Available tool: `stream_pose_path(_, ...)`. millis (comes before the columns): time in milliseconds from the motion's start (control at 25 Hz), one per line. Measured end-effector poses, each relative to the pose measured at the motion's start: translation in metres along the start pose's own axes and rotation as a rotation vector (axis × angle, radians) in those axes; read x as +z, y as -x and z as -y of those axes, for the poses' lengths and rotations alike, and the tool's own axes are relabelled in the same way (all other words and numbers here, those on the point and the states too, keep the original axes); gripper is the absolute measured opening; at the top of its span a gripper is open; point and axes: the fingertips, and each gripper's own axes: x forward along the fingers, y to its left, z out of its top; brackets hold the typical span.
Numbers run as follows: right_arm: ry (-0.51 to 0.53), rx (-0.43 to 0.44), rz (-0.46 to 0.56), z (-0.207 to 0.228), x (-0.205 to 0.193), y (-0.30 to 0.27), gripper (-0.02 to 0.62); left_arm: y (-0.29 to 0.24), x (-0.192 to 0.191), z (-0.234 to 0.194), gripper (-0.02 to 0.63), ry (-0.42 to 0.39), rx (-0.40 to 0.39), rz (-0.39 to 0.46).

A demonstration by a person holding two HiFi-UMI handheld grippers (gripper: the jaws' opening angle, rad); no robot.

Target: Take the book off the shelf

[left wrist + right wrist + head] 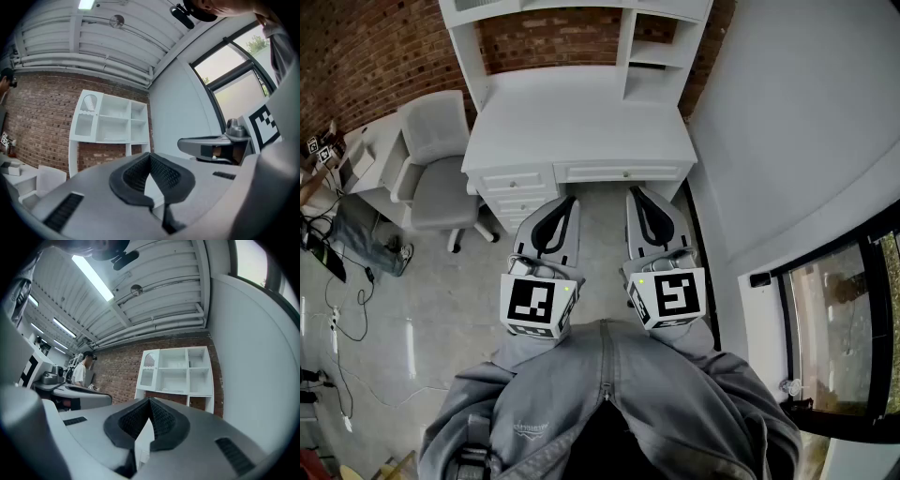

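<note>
A white desk [581, 122] with a shelf unit [647, 56] on top stands against the brick wall ahead. The same shelf unit [108, 119] [180, 371] shows in both gripper views, some way off, its compartments looking mostly bare. I cannot make out a book for sure. My left gripper [570, 201] [150, 157] and right gripper [636, 193] [150, 401] are held side by side close to my body, short of the desk front. Both point toward the desk, and both are shut with nothing between the jaws.
A grey office chair [436, 178] stands left of the desk, beside a second white table [366, 155]. Cables and a bag [356, 244] lie on the floor at left. A white wall and a window [844, 328] run along the right. A person [82, 373] stands far off.
</note>
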Motion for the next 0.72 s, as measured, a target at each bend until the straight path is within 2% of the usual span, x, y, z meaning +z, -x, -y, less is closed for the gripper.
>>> stream_pose_path(480,0.000,0.021,0.013,0.013,0.001,0.003,0.026,-0.010,0.000,0.014,0.006,-0.002,0.010,-0.007)
stream_pose_path(720,-0.068,0.059,0.049,0.031,0.001,0.003,0.026,-0.024,0.001,0.024,0.006,-0.004,0.029,-0.004)
